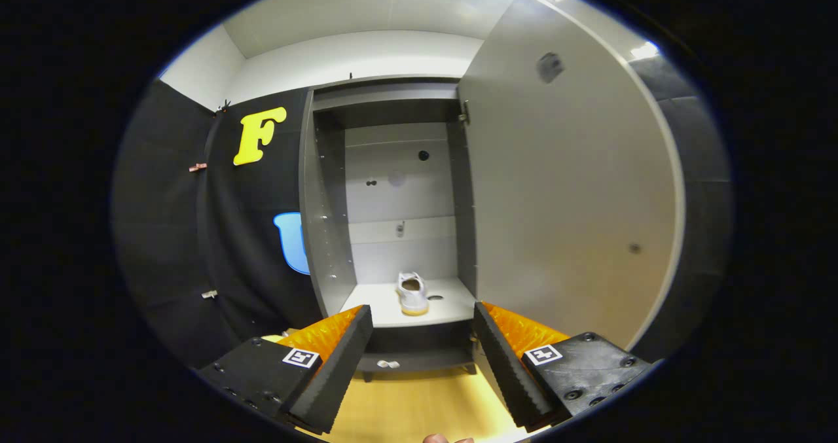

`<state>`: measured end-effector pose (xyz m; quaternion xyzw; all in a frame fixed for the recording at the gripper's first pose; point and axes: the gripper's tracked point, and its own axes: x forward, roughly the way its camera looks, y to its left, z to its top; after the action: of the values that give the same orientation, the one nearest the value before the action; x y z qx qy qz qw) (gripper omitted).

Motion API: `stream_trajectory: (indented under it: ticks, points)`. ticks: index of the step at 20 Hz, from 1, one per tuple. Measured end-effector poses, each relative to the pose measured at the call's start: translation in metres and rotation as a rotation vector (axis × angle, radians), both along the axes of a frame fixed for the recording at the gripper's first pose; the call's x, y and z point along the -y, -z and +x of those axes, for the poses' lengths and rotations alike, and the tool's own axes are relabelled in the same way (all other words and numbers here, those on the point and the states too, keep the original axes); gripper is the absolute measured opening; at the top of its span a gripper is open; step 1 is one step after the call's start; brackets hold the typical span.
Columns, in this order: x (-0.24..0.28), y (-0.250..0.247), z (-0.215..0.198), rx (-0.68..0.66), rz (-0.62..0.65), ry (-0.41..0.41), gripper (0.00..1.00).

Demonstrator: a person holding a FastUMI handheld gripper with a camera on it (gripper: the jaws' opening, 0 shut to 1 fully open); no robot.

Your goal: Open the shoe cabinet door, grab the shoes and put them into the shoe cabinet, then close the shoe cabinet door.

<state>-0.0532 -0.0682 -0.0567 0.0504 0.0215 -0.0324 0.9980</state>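
Fingertips of a person's hand (448, 439) peek in at the very bottom, nearest the camera, just behind the gripper (422, 364). Its two ridged fingers (330, 374) stand wide apart and hold nothing; between them we look down at a strip of pale wooden floor (419, 404). Each finger body carries a small square black-and-white marker (300, 357) on top.

Beyond the fingers stands the tall grey shoe cabinet (393, 207), and it is open: the big flat grey cabinet door (569, 181) swings out to the right, hinged at the cabinet's right side wall, with its inner face turned toward us. Inside, on the lowest light-grey shelf (373, 302), sits one white low-top shoe with a tan sole (412, 293), its heel and sole end facing us, a little right of the shelf's middle and well ahead of the fingertips. Just to the shoe's right there's a small dark round hole (435, 297) in the shelf. Higher up, the cabinet's pale back panel (399, 188) shows a few small dark holes. Below the shelf runs a dark base, and a small pale object (388, 364) lies under it; too small to make out.
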Motion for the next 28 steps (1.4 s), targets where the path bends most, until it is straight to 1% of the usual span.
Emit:
stream_trajectory:
  ticks: [3, 5, 7, 9, 11, 13, 15, 17, 19, 20, 22, 28]
  points:
    - [0.049, 0.000, -0.043, 0.014, 0.005, 0.095, 0.98]
    - [0.090, -0.001, -0.065, 0.033, 0.032, 0.182, 0.98]
    - [0.135, -0.003, -0.079, 0.063, 0.038, 0.283, 0.98]
    - [0.178, 0.009, -0.086, 0.040, 0.018, 0.366, 0.98]
    - [0.212, 0.019, -0.085, 0.001, 0.036, 0.412, 0.98]
    - [0.236, 0.030, -0.073, -0.031, 0.064, 0.423, 0.98]
    - [0.250, 0.046, -0.053, -0.078, 0.065, 0.408, 0.98]
    - [0.248, 0.056, -0.034, -0.119, 0.098, 0.362, 0.98]
    - [0.248, 0.061, -0.017, -0.129, 0.131, 0.314, 0.98]
    - [0.245, 0.062, -0.012, -0.136, 0.128, 0.297, 0.98]
    - [0.247, 0.064, -0.012, -0.133, 0.096, 0.303, 0.98]
    - [0.211, 0.064, -0.015, -0.128, 0.100, 0.268, 0.97]
